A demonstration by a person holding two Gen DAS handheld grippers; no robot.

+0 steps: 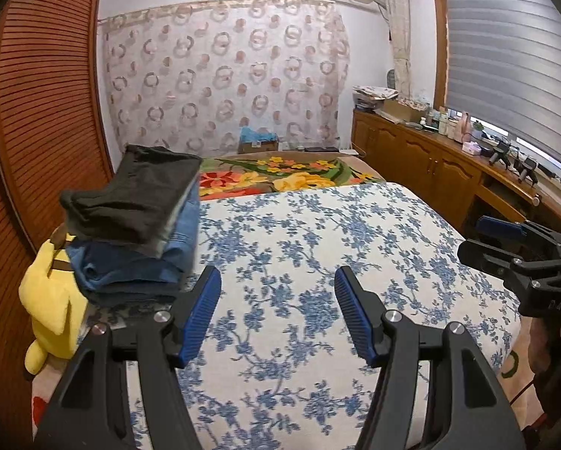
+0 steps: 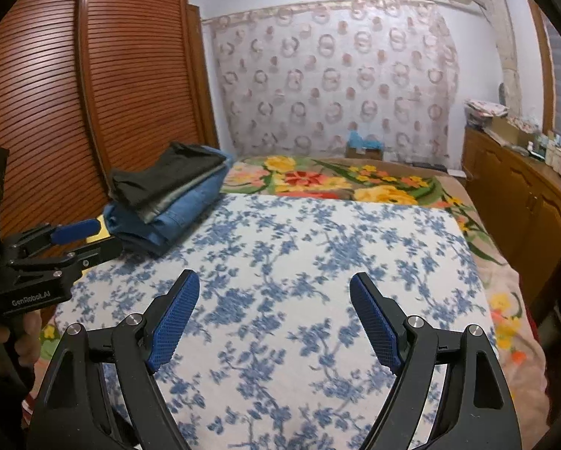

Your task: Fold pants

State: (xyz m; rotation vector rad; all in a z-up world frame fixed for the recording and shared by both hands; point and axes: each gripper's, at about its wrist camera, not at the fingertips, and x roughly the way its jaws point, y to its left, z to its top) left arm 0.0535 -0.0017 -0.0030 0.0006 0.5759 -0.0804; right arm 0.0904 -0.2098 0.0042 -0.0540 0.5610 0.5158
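A stack of folded pants [image 1: 134, 225] sits at the left side of the bed, blue jeans below and a dark grey pair on top; it also shows in the right wrist view [image 2: 168, 198]. My left gripper [image 1: 276, 285] is open and empty, just right of the stack above the blue-flowered cloth [image 1: 318, 262]. It also shows in the right wrist view [image 2: 89, 240], near the stack's front edge. My right gripper [image 2: 273, 296] is open and empty over the middle of the cloth [image 2: 299, 255]. It shows at the right edge of the left wrist view [image 1: 505, 236].
A yellow plush toy [image 1: 51, 300] lies left of the stack. A brown louvred wardrobe [image 2: 74, 75] stands along the left. A bright flowered blanket [image 2: 336, 183] covers the far bed. A wooden cabinet [image 1: 430, 161] with clutter runs along the right under the window.
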